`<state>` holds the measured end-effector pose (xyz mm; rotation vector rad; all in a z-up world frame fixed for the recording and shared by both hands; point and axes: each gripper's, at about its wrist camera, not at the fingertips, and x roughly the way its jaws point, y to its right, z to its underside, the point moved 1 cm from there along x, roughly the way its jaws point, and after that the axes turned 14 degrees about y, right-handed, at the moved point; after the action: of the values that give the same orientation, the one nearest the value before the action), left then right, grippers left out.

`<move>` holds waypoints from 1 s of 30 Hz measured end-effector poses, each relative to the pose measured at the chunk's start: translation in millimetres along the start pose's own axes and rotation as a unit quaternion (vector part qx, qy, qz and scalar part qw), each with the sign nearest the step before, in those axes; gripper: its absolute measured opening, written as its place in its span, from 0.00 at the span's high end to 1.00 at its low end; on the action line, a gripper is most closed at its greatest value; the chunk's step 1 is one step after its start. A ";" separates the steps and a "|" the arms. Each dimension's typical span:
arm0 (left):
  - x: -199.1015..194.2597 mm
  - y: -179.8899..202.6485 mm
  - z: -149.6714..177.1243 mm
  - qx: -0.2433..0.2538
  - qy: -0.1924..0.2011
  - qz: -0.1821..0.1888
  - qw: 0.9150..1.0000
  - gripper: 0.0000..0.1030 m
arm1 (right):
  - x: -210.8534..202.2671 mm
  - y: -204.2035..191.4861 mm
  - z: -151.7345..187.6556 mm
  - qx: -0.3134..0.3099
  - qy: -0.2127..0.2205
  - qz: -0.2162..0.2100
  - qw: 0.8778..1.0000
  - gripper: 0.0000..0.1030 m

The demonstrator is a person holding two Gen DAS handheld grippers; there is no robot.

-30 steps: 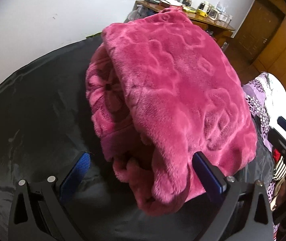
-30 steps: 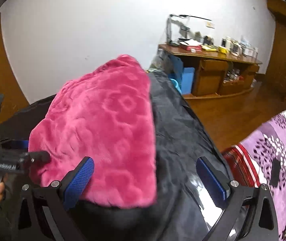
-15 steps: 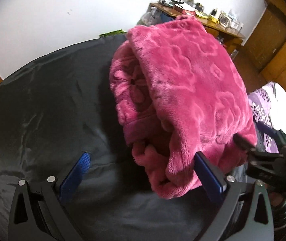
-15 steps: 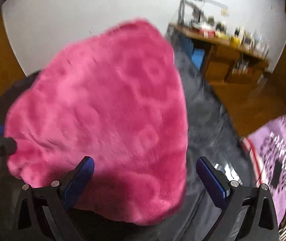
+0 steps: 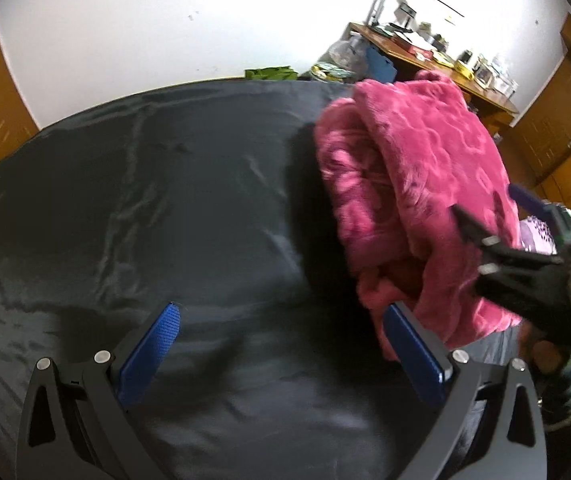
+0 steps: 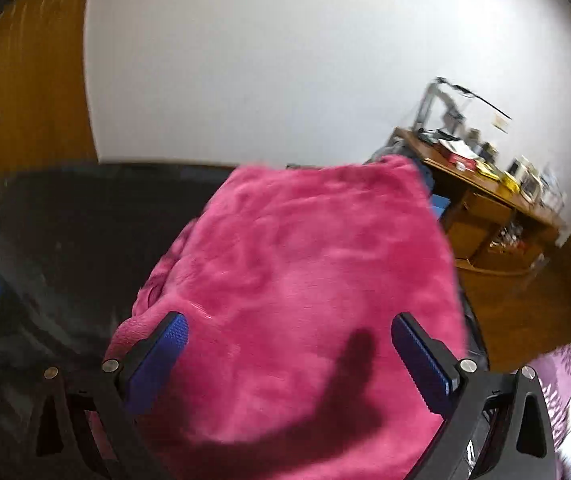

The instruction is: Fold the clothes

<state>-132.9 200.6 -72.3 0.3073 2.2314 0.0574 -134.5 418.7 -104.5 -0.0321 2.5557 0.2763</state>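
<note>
A folded pink fleece garment lies on the black cloth-covered table, at the right of the left wrist view. My left gripper is open and empty, over bare black cloth to the garment's left; its right finger is next to the garment's near edge. My right gripper is open, with its blue pads spread over the top of the garment. The right gripper also shows in the left wrist view, over the garment's right side.
A wooden desk with clutter stands at the back right by the white wall. Wooden floor lies right of the table. Purple patterned bedding is at the far right. Wooden panels flank the wall.
My left gripper has drawn away leftward, so the garment now sits to its right. My right gripper has moved in over the top of the garment. Both stayed open.
</note>
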 end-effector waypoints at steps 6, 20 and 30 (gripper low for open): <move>1.0 -13.1 -3.7 0.003 -0.002 -0.044 0.999 0.00 | 26.7 -20.3 18.7 -0.005 -0.025 0.019 0.999 0.00; -20.1 3.4 -0.5 0.005 0.027 0.086 0.996 0.00 | 7.0 -30.9 20.0 0.002 -0.010 0.046 0.999 0.00; -39.5 29.4 7.8 -0.015 0.043 0.044 0.998 0.00 | 2.6 -45.2 56.3 -0.077 -0.030 0.033 0.996 0.00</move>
<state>-97.2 219.1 -42.7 0.3933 2.3000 0.1530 -103.0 386.0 -160.6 0.0029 2.4731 0.4907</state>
